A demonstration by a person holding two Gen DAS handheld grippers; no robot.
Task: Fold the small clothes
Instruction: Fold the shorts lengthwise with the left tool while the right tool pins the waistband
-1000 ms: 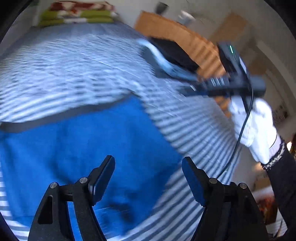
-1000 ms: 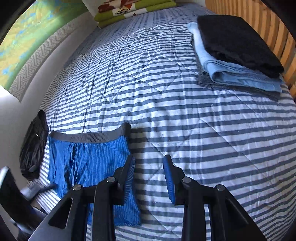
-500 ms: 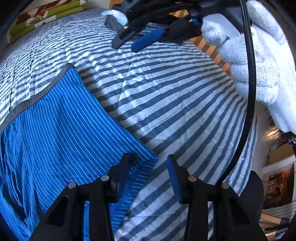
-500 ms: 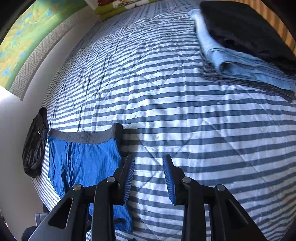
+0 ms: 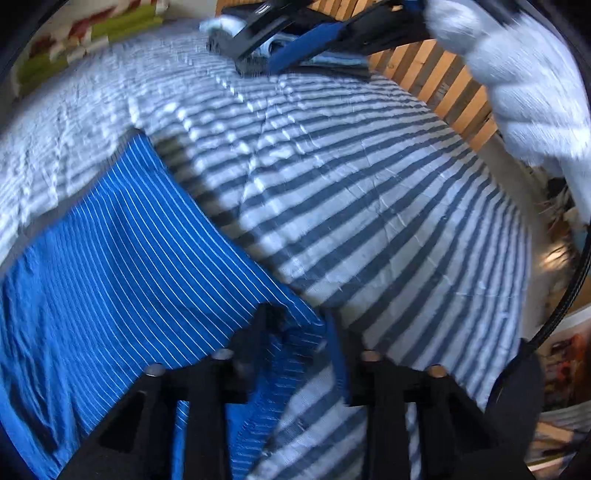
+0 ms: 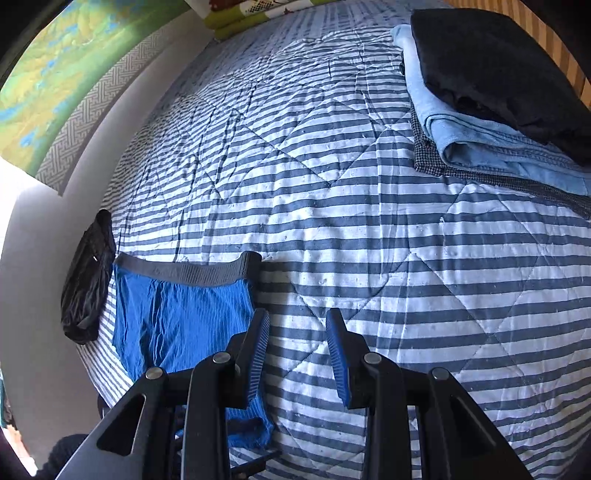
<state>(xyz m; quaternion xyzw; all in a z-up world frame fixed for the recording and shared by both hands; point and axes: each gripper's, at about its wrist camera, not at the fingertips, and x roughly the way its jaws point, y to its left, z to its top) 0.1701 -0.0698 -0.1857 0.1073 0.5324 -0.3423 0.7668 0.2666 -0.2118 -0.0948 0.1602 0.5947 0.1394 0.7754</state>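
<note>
Blue pinstriped boxer shorts [image 6: 177, 314] with a grey waistband [image 6: 192, 271] lie flat near the left edge of the striped quilt [image 6: 369, 221]. In the left wrist view the shorts [image 5: 129, 277] fill the lower left. My left gripper [image 5: 301, 332] is low over their leg-hem corner, open, with that corner lying between its fingers. My right gripper [image 6: 297, 343] hovers open over the quilt just right of the shorts, holding nothing. It also shows as the right gripper [image 5: 251, 55] at the top of the left wrist view, held by a white-gloved hand [image 5: 517, 81].
A stack of folded clothes [image 6: 498, 110], black on light blue, sits at the far right by a wooden slatted bed end [image 5: 443, 74]. A black garment [image 6: 88, 280] lies at the left bed edge beside the wall. Folded green bedding [image 6: 258, 14] is at the far end.
My left gripper has dropped to the shorts' leg-hem corner and its fingers have narrowed around it. The right gripper stays open, drifting slightly over the quilt.
</note>
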